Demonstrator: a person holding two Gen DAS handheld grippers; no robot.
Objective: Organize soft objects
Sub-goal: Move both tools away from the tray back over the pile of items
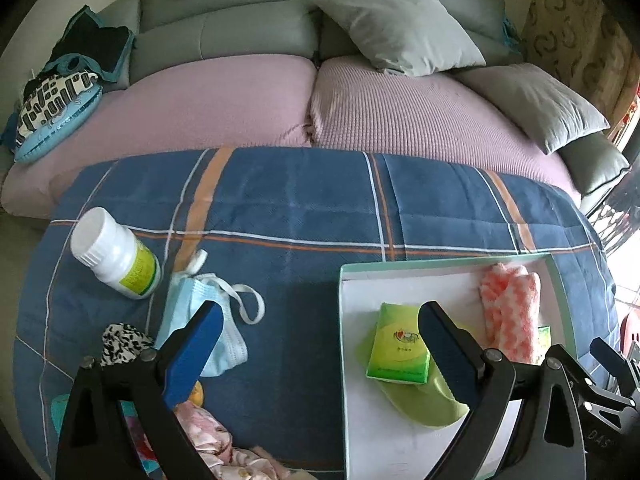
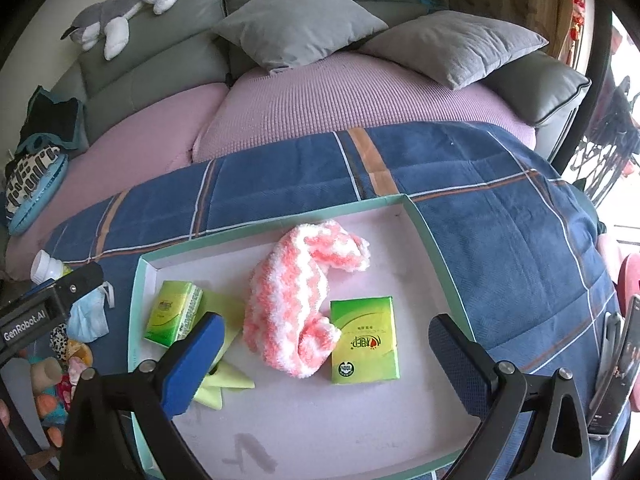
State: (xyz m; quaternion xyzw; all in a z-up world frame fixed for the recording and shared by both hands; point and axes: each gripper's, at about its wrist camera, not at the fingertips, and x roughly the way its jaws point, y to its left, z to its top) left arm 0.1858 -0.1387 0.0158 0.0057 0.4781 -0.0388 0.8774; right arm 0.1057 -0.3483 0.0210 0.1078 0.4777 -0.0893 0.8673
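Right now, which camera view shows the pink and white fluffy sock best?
The right wrist view: the pink and white fluffy sock lies whole and near the middle of the tray, between two green tissue packs. In the left wrist view the sock sits far right, distorted, its lower end hidden behind the gripper frame.

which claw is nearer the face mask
Left. The left claw is open right over the mask, one finger overlapping it. The right claw is open above the box, with the mask off to its left.
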